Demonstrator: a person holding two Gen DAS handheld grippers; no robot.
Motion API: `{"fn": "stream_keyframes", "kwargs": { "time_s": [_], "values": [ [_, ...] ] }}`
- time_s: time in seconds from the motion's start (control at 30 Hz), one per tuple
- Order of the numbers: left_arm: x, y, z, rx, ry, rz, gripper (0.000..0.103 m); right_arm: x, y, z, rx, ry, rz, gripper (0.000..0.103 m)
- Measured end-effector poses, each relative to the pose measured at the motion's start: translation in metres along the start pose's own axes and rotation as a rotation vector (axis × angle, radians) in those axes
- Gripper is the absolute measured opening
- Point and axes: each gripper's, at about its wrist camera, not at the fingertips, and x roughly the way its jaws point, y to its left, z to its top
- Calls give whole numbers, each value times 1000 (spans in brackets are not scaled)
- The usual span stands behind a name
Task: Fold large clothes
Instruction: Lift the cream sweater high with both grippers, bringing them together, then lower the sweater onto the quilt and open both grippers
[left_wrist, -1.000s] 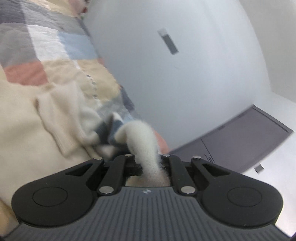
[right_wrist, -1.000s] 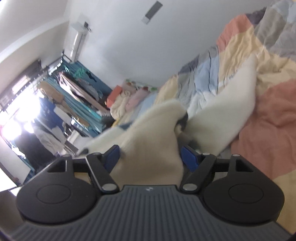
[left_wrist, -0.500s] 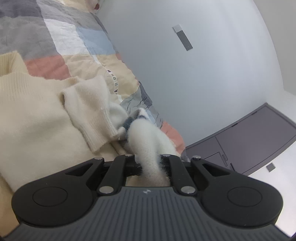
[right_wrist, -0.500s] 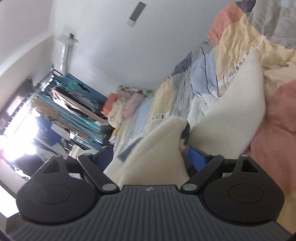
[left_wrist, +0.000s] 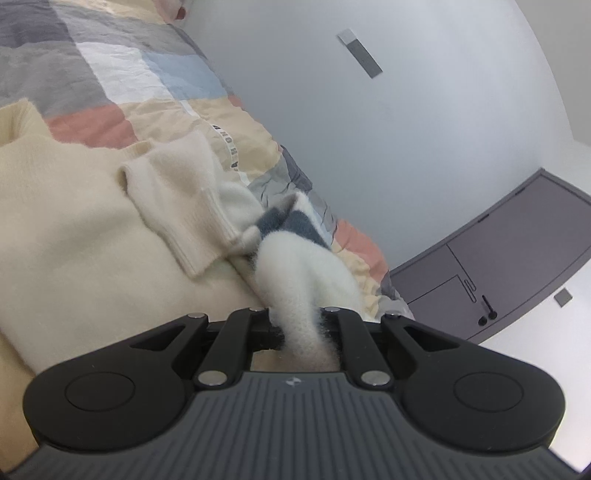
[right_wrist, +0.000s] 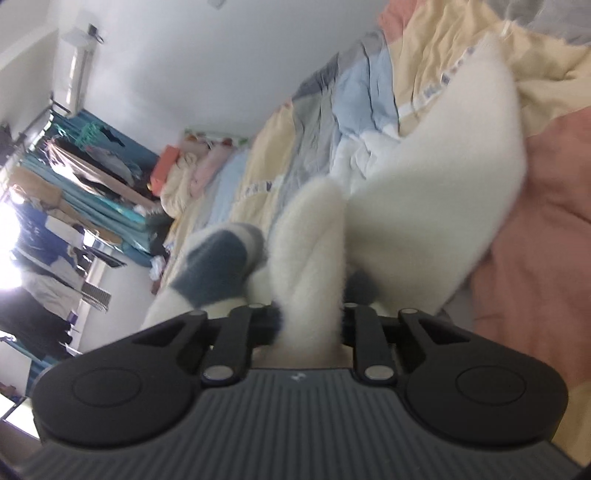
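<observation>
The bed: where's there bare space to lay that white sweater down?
Free quilt shows on the pink patch right of the white sweater, and on the grey-blue squares beyond the cream sweater. It is crowded at the pillows.

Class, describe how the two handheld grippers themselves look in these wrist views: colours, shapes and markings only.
The left gripper and the right gripper look alike: a ribbed dark grey body with a small pale logo, two rounded matte black lobes bearing circular impressions, and black linkage bars with silver pivot pins. No cables or sleeves show.
</observation>
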Motion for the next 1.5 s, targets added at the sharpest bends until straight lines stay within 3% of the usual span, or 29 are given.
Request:
{"fn": "stream_keyframes", "kwargs": {
  "time_s": [0.23, 0.47, 0.77, 0.9, 1.03, 1.13, 1.27, 1.37, 1.5],
  "values": [
    [-26, -26, -1, 8, -33, -54, 8, -53, 27, -12, -55, -118, 32, 15],
    [-84, -72, 32, -19, -145, -190, 8, -106, 104, 7, -161, -234, 100, 15],
    [-193, -197, 116, 121, -375, -325, 8, -211, 268, 57, -388, -464, 207, 15],
    [-242, -258, 138, 243, -464, -355, 8, -265, 329, 71, -473, -584, 245, 15],
    [-268, -309, 146, 348, -496, -382, 9, -319, 370, 78, -522, -720, 268, 15],
    [-272, -333, 145, 407, -506, -384, 9, -349, 388, 85, -538, -809, 260, 16],
    [-254, -340, 150, 424, -480, -386, 9, -352, 394, 97, -582, -816, 173, 16],
    [-216, -331, 156, 442, -442, -345, 9, -327, 375, 111, -570, -774, 112, 16],
    [-133, -292, 165, 428, -355, -251, 9, -259, 322, 129, -511, -684, 22, 16]
  ]
}}
